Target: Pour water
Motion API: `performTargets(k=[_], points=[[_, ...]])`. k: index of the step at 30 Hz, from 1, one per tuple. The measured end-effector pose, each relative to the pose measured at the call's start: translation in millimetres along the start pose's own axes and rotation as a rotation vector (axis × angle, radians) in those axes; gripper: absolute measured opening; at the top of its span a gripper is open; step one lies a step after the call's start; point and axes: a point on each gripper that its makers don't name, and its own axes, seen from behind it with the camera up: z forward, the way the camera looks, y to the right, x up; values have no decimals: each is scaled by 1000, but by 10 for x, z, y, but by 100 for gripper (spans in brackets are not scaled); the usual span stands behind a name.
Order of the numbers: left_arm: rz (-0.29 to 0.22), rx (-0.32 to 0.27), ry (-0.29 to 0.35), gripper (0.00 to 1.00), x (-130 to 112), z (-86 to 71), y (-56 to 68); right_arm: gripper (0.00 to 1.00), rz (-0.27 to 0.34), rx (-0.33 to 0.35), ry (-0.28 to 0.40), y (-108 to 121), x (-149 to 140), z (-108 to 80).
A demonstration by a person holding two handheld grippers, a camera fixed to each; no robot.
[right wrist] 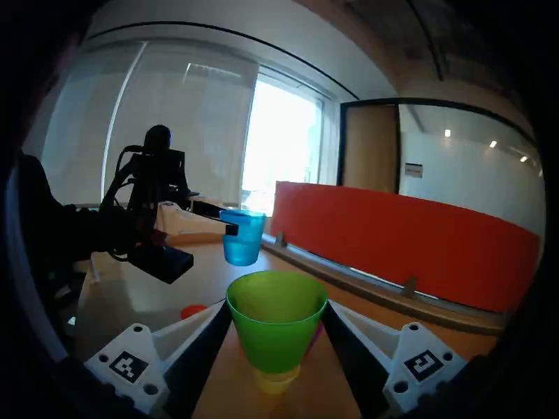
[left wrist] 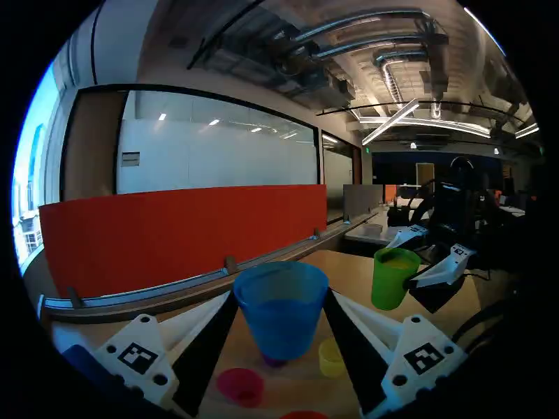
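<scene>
The left claw (left wrist: 279, 302) grips the upright, seemingly part-filled blue cup (left wrist: 281, 318) above the table (left wrist: 347, 267), while the right claw (right wrist: 277, 315) grips the upright green cup (right wrist: 277, 332), apart to the blue cup's right and slightly beyond.

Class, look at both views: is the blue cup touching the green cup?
Apart. The left gripper view shows bare tabletop between the blue cup and the green cup.
</scene>
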Motion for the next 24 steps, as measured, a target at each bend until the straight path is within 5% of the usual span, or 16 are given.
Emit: performTargets(k=[24], points=[[49, 23, 31, 86, 249, -292, -28, 92, 4, 97, 47, -430, 172, 319]])
